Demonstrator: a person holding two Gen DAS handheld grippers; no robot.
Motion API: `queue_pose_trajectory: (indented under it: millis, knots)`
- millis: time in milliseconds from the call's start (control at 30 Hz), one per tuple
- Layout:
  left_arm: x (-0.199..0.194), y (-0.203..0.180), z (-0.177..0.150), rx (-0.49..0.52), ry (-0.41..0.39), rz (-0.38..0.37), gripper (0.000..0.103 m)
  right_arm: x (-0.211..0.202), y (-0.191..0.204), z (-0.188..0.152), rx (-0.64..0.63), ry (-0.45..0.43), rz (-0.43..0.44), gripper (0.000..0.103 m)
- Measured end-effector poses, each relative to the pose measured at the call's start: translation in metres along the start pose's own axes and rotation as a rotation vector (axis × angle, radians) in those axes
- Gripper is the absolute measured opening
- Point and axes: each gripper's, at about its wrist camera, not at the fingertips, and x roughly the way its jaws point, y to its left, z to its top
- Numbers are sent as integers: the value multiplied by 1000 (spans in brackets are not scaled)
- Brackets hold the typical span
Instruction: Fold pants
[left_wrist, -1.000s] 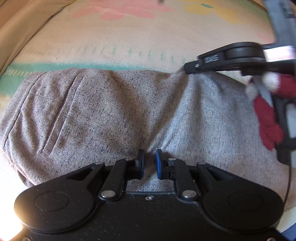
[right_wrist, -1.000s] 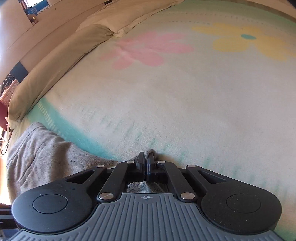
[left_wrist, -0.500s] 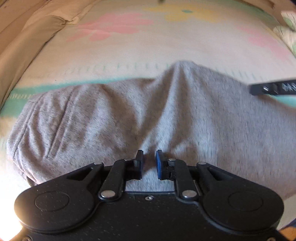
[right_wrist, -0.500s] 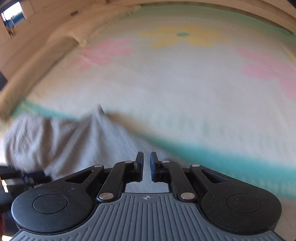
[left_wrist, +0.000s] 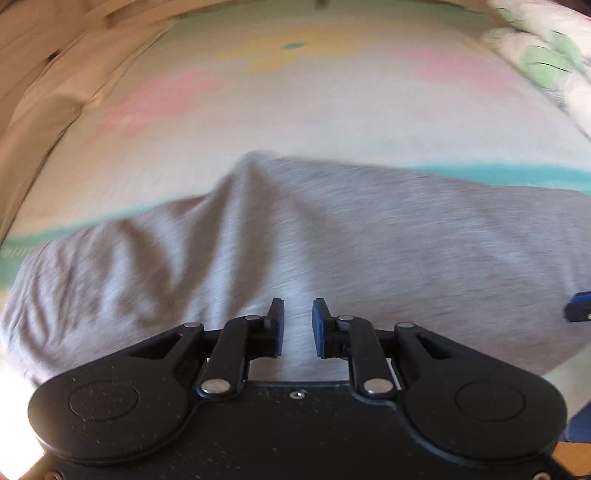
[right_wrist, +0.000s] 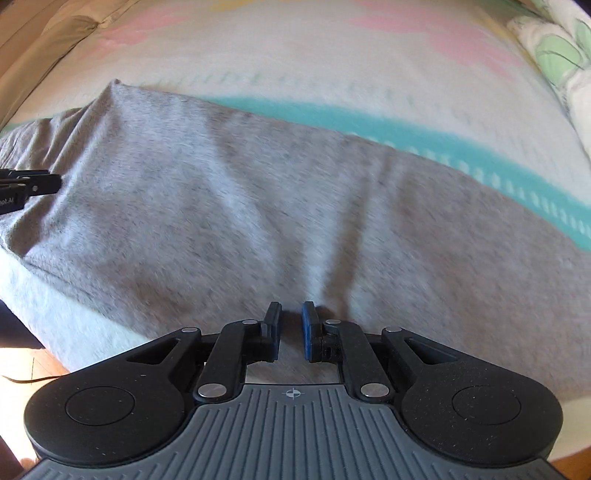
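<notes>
Heathered grey knit pants (right_wrist: 229, 206) lie folded across the near part of my bed, over a cream blanket with pastel flowers and a teal stripe (right_wrist: 369, 122). My left hand-held gripper (left_wrist: 297, 326) and right hand-held gripper (right_wrist: 289, 328) are both opening above the cloth, nothing between their pads, presumably letting the fold settle flat.

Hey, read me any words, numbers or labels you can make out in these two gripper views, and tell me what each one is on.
White lettering on the left gripper at the left edge of the right wrist view: cut off and blurred, too small to read.
Crosshair mark on the body of the right gripper: a symbol only, no text.
Grey pants, blanket and pillow: no text; only flower prints and stripes.
</notes>
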Motion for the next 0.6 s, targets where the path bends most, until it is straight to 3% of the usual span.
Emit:
queue_pose_trajectory:
  millis: [100,167,233,367,467,500,600]
  knots:
    - [-3,-45,-2,124,-17,-93,31,-19,-31,-4,94,-72,-33,12]
    - [4,-69,-7,198,14,-118,31,-33,-65,-5,219,-126,-42,13]
    - [17,-79,-14,236,73,-112,30,-47,-104,-7,378,-176,-43,19]
    - [10,-97,-33,361,5,-36,29,-73,-192,-29,667,-249,-77,23]
    - [9,-95,-35,333,16,-36,29,-81,-236,-46,755,-243,-151,25]
    - [10,-95,-34,321,24,-35,29,-81,-247,-51,778,-232,-169,30]
    - [11,-96,-30,297,44,-36,28,-75,-267,-68,858,-204,-183,32]
